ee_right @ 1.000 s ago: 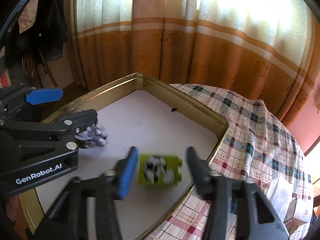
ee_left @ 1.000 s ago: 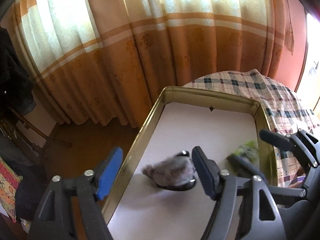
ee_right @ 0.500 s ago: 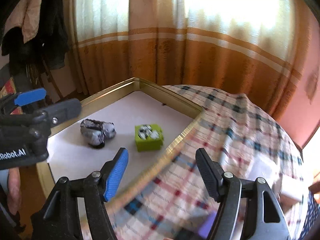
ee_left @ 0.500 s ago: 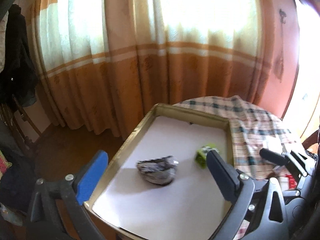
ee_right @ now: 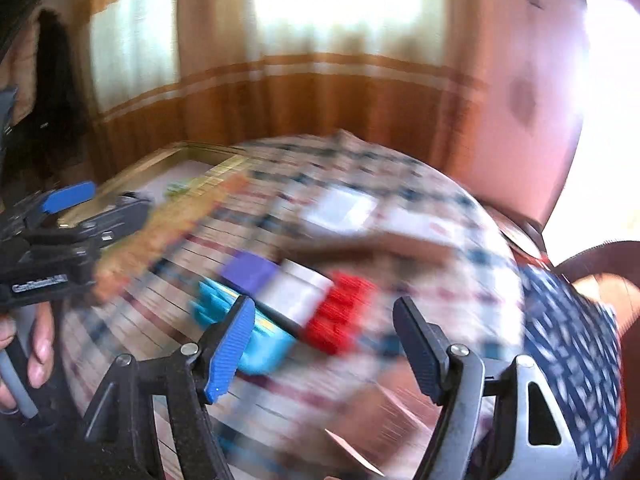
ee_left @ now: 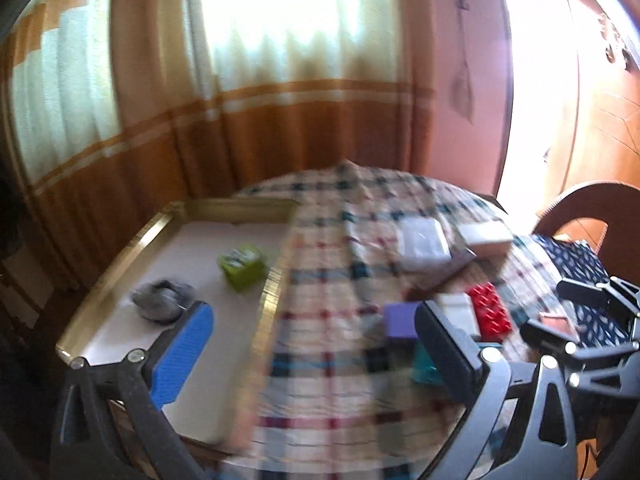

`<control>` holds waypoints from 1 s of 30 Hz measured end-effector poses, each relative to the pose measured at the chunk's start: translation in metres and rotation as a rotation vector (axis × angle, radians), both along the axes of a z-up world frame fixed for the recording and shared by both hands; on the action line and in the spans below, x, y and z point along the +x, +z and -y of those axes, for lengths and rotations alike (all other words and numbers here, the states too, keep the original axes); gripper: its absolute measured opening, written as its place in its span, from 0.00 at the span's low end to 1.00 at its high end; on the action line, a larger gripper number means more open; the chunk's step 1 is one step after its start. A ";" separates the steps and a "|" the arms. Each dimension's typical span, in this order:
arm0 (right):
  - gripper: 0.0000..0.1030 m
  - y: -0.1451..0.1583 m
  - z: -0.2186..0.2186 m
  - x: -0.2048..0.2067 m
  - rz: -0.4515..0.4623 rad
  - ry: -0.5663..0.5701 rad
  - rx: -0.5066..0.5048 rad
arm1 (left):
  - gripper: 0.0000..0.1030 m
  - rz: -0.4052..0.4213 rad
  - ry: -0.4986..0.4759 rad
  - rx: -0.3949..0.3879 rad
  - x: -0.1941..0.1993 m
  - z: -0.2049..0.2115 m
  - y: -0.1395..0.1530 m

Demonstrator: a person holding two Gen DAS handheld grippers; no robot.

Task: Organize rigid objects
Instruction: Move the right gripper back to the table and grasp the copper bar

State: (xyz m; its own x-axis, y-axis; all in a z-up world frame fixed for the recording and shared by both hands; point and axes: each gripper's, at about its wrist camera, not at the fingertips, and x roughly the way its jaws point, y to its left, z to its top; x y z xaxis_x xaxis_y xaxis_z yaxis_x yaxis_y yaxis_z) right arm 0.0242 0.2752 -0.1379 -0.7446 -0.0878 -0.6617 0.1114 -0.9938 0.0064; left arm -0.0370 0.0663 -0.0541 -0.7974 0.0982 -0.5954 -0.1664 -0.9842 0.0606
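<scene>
We see a shallow gold-rimmed tray (ee_left: 120, 256) with a pale flat floor, and in it a lime-green block (ee_left: 243, 267) and, nearer us, a lumpy grey stone-like piece (ee_left: 162, 300), close but apart. On the plaid tablecloth (ee_left: 340, 280) beside the tray lie a studded red brick (ee_right: 340, 316), a purple cube (ee_right: 250, 270), a white round jar (ee_right: 298, 290) and a light-blue ridged piece (ee_right: 240, 328), clustered together; motion blur hides finer detail. Our left gripper (ee_left: 312, 344) hangs with fingers spread wide, empty. Our right gripper (ee_right: 324, 340) is likewise wide apart above the cluster, touching nothing.
</scene>
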 end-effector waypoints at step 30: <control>0.78 -0.039 -0.027 0.011 0.068 -0.050 -0.035 | 0.99 0.218 -0.182 -0.029 -0.010 -0.068 -0.060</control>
